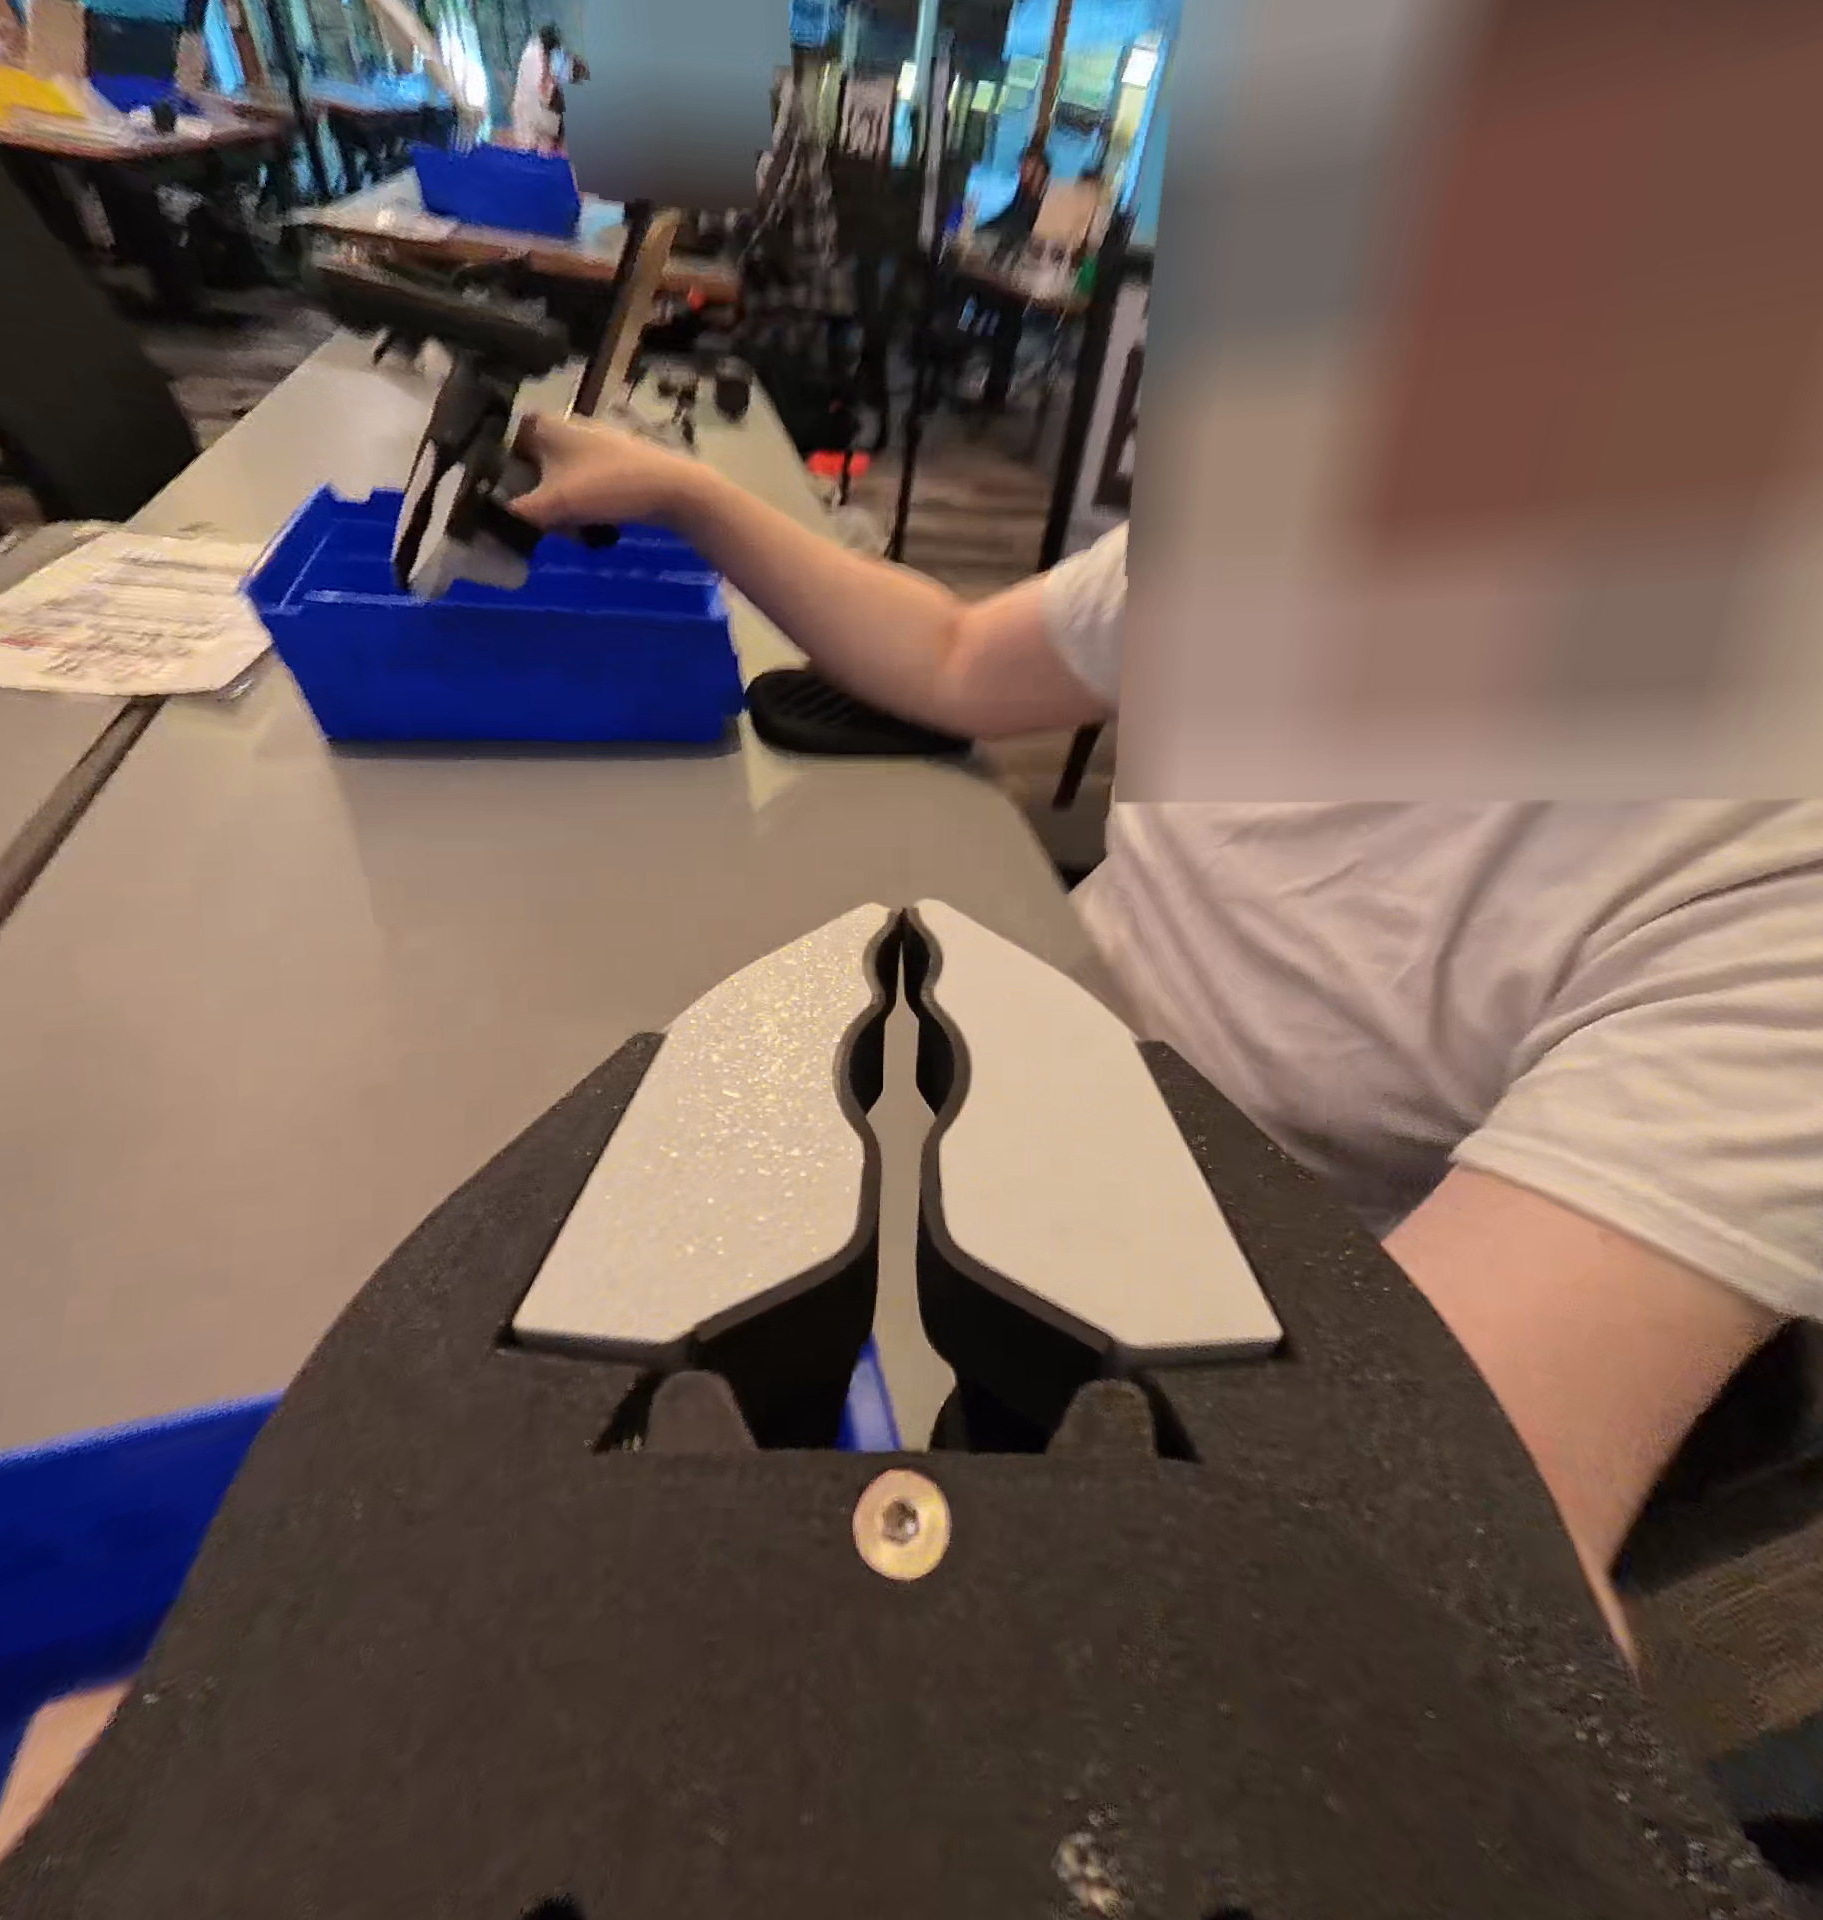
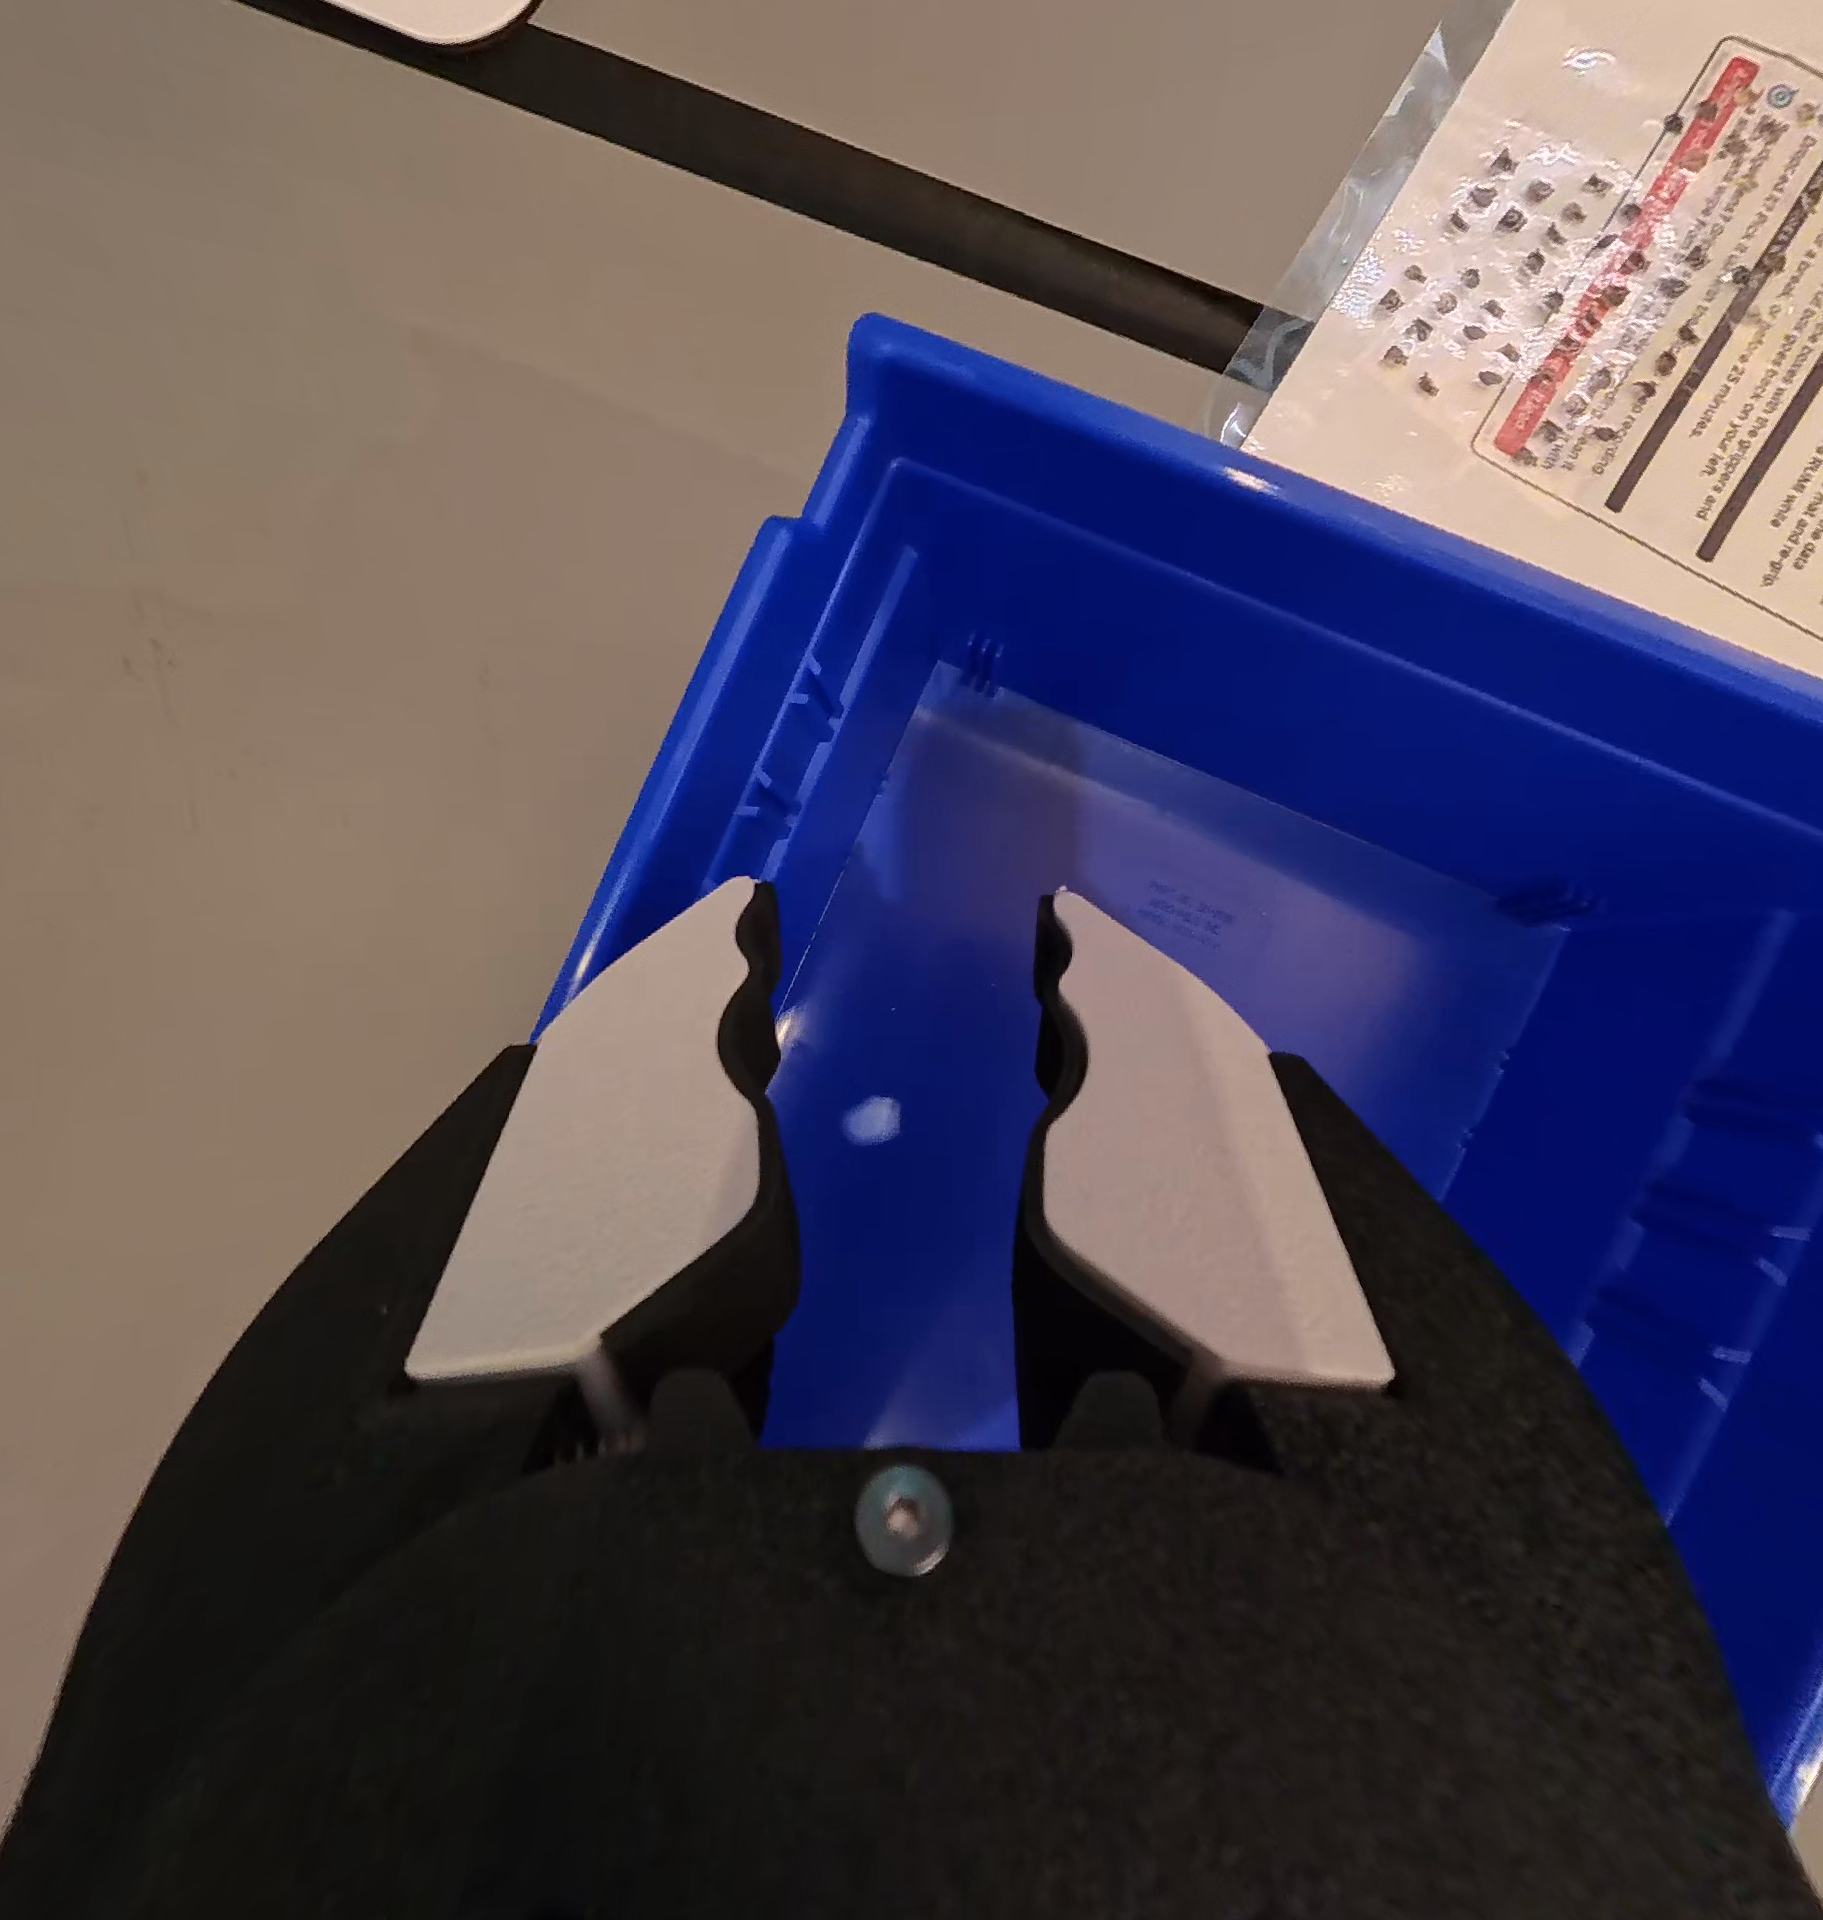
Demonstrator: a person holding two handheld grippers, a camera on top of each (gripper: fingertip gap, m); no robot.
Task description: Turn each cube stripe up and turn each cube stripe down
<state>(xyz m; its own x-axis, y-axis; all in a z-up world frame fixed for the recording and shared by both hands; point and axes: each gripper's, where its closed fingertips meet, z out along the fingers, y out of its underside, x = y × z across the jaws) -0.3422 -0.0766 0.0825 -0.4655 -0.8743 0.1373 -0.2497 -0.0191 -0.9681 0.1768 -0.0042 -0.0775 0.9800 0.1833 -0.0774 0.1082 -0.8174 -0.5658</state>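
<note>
1. The left gripper (image 1: 903,920) is pinched together, tips touching, with nothing in it. It hangs over the grey desk (image 1: 367,987), far back from the blue bin (image 1: 512,649).
2. The right gripper (image 2: 902,899) has its two fingers spread apart and holds nothing. It points down into the blue bin, with the bare bin floor (image 2: 1250,935) just ahead of its tips.
3. No cube shows in either view. The part of the bin we can see has nothing in it, so I cannot tell where the cubes are.
4. A plastic-covered sheet of paper (image 2: 1634,270) lies on the desk just past the bin.
5. What could go wrong: the right gripper's left finger (image 2: 616,1132) is very close to the bin wall (image 2: 772,748). If it goes lower, it could bump the wall and push the bin along the desk.
6. If the gripper shuts here, it would likely grab only air, because no cube sits between its fingers.
</note>
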